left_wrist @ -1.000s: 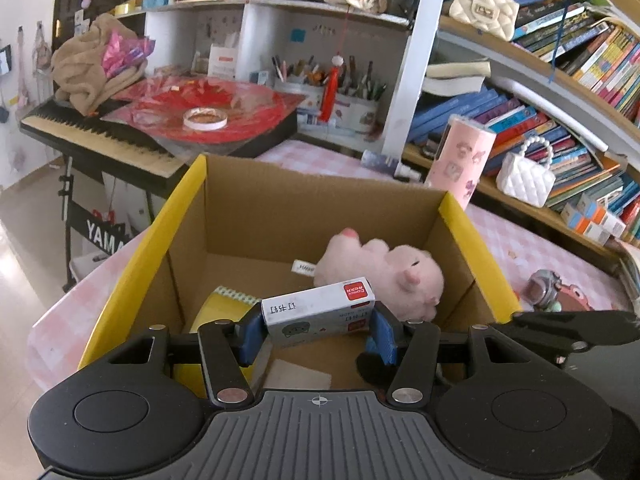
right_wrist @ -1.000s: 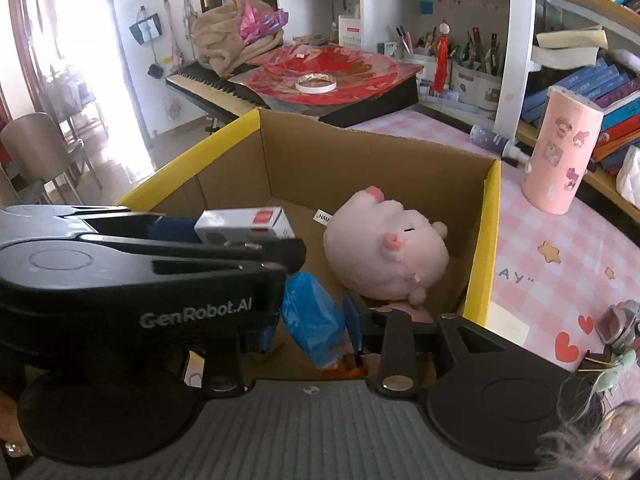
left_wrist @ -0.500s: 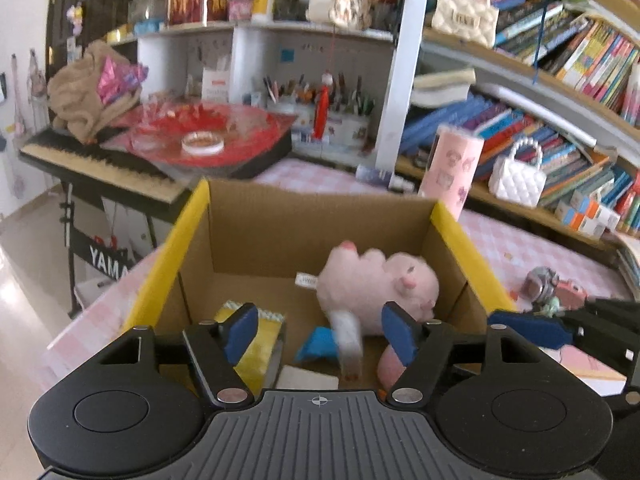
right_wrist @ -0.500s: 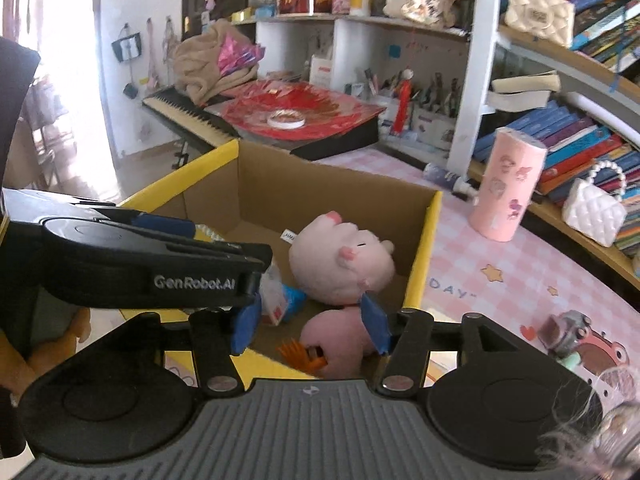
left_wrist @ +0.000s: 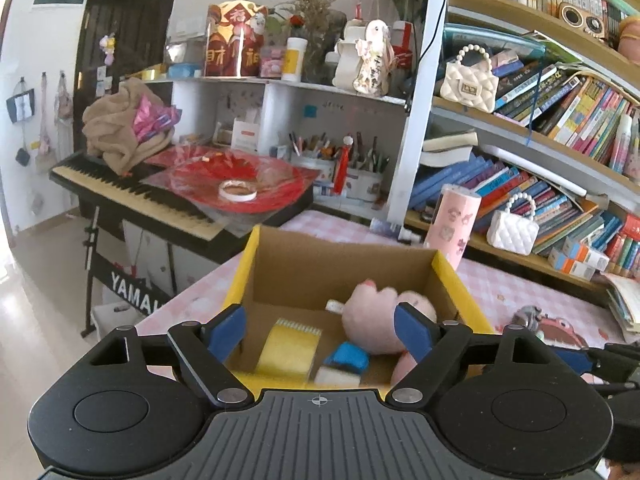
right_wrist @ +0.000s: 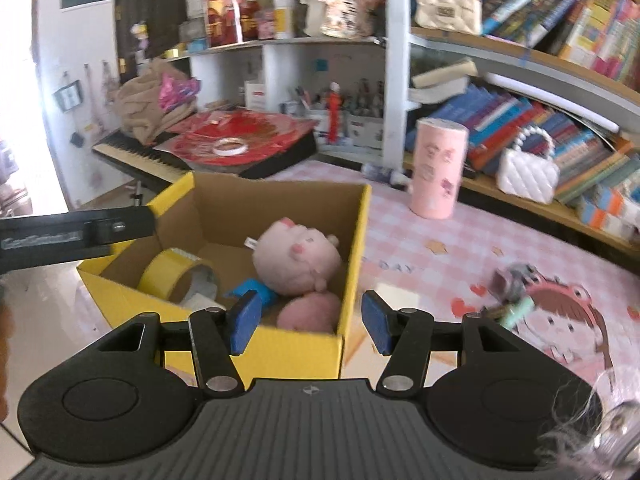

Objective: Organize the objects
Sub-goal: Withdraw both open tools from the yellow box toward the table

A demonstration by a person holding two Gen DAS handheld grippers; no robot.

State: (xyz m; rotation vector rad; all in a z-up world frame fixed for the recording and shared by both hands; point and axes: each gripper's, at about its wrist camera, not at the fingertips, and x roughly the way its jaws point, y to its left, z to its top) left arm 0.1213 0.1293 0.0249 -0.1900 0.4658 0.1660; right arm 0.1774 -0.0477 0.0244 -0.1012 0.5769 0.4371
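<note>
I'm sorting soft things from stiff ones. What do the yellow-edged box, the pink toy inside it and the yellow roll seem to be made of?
Box: looks like corrugated cardboard, matte brown inside, yellow outside; thin folded walls.
Pink toy: plush fabric, probably stuffed; fuzzy surface, rounded shape, sewn-in tag.
Yellow roll: likely plastic adhesive tape; slightly glossy band wound round a hollow core.

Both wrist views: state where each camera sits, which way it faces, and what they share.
Left wrist: on the left tongs, facing forward and down into the cardboard box; its open blue pads show.
Right wrist: on the right tongs, facing the box's right front corner and the pink tablecloth; the left tongs' black arm crosses at left.
Shared: box, pink plush pig, yellow tape roll, pink tumbler.
</note>
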